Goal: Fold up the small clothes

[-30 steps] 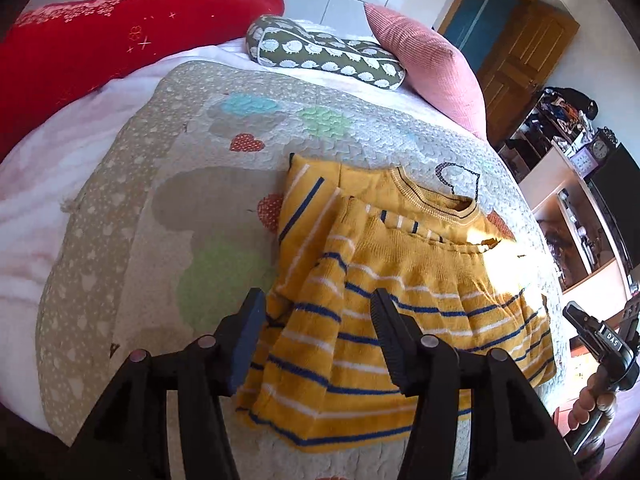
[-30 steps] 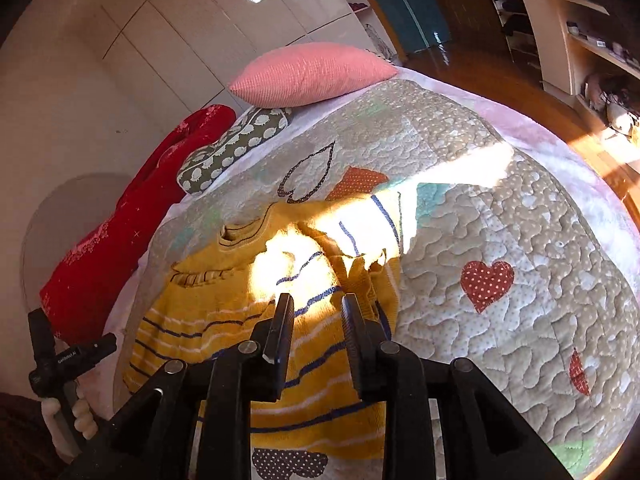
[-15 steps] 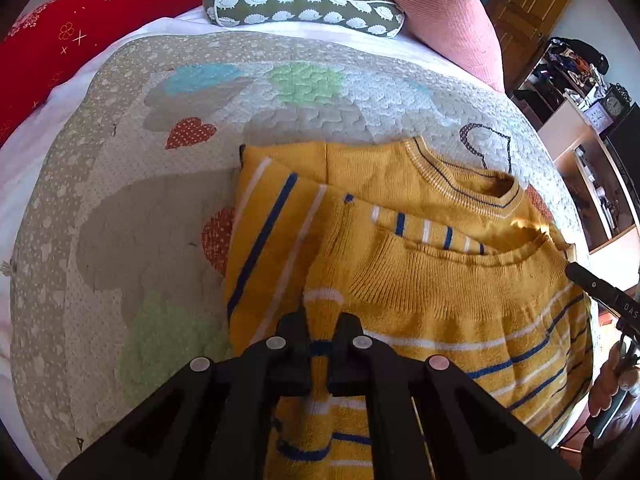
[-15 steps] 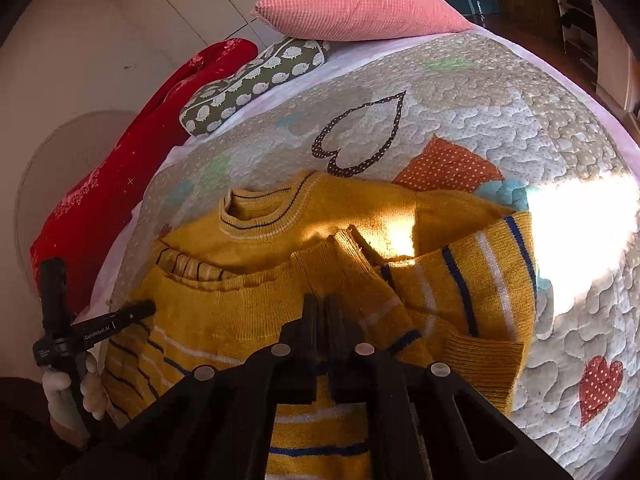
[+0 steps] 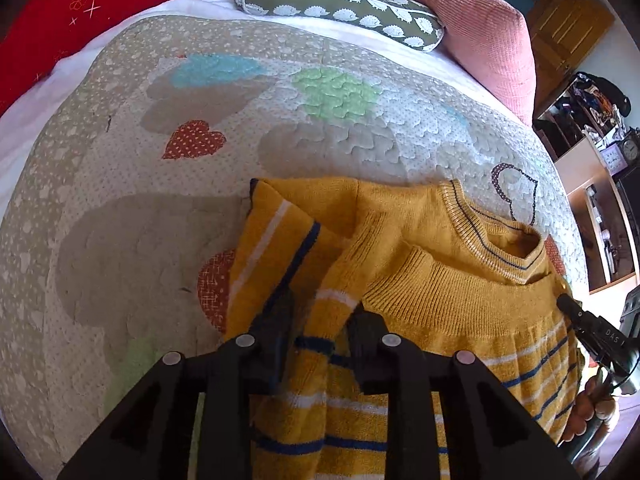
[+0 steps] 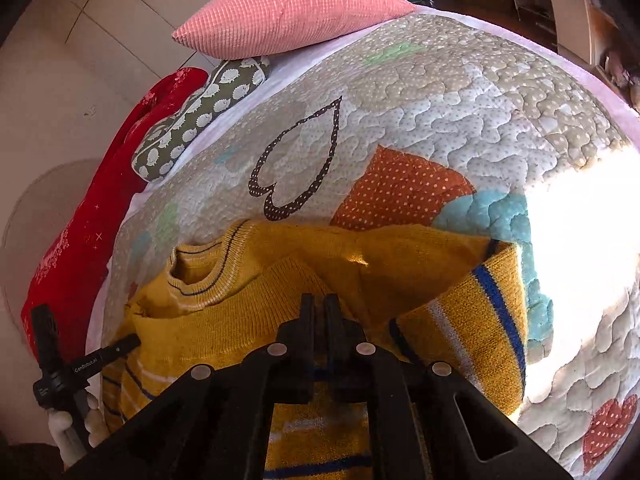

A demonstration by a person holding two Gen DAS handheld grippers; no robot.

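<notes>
A small yellow knit sweater (image 5: 452,300) with blue and white stripes lies on the quilt, its bottom hem folded up over the chest toward the collar. It also shows in the right wrist view (image 6: 240,328). My left gripper (image 5: 322,320) has its jaws parted, with a fold of the sweater's hem lying between them. My right gripper (image 6: 319,312) is shut on the sweater's hem. One striped sleeve (image 6: 480,312) lies folded at the sweater's right side.
The patchwork quilt (image 5: 200,184) with heart patches covers the bed. A hedgehog-print bolster (image 5: 340,4), a pink pillow (image 5: 480,36) and a red blanket (image 5: 60,4) lie at the head. Shelves (image 5: 600,184) stand beyond the bed's right side.
Both grippers carried the sweater's hem up toward the collar, folding it in half. My left gripper's jaws, shut half a second ago, have now opened. The right stays shut.
</notes>
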